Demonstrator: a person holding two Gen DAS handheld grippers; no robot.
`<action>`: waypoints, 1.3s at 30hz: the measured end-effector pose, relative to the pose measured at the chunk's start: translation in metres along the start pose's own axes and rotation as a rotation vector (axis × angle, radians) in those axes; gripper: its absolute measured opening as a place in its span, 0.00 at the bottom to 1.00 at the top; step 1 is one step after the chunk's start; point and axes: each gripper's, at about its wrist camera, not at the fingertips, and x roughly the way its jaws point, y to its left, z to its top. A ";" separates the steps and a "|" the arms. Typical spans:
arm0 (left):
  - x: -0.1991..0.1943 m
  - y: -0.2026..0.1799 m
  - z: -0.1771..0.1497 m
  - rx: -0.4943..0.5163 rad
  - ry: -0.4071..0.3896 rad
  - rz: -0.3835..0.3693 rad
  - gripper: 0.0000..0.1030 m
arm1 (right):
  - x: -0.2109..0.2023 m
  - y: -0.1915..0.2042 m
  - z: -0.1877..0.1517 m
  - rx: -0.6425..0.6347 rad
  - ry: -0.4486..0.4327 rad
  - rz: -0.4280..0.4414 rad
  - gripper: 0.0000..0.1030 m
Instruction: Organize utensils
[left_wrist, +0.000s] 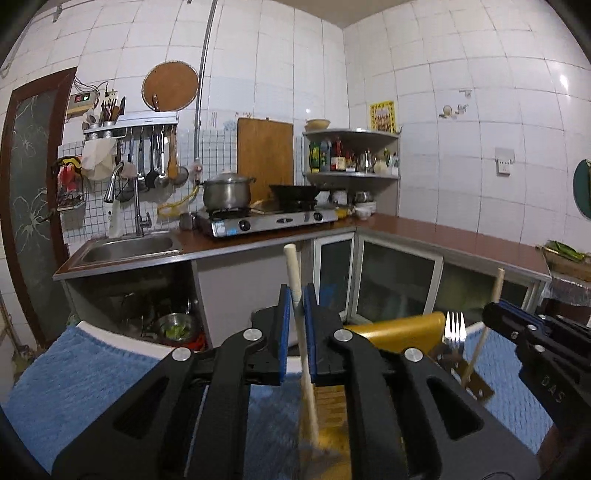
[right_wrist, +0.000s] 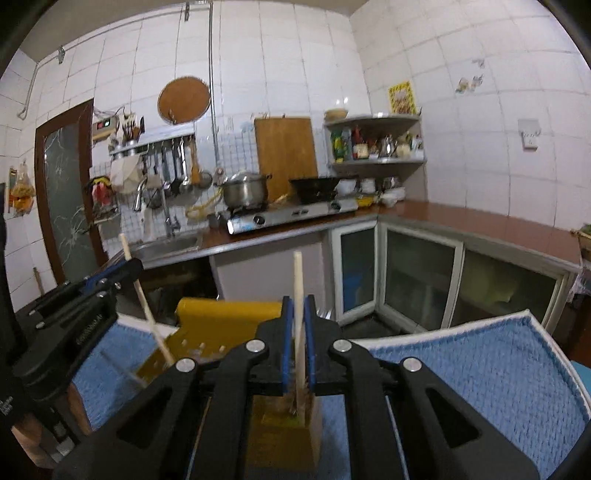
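My left gripper is shut on a pale wooden chopstick and holds it upright over a yellow utensil holder. My right gripper is shut on a second wooden chopstick, also upright, its lower end in the yellow holder. Each gripper shows in the other's view: the right one at the right, the left one at the left. A metal fork stands tines up in the holder. The holder sits on a blue towel.
Beyond the towel's white edge is a kitchen: a sink, a gas stove with a steel pot and a wok, a corner shelf of bottles, and a brown counter with glass cabinet doors below.
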 end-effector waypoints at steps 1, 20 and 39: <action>-0.006 0.003 0.001 0.002 0.008 0.003 0.16 | -0.004 0.001 0.000 -0.001 0.013 -0.001 0.10; -0.137 0.059 -0.021 -0.021 0.112 0.075 0.95 | -0.106 0.019 -0.032 0.002 0.118 -0.050 0.54; -0.130 0.058 -0.131 -0.046 0.408 0.071 0.95 | -0.106 0.020 -0.150 0.058 0.319 -0.133 0.54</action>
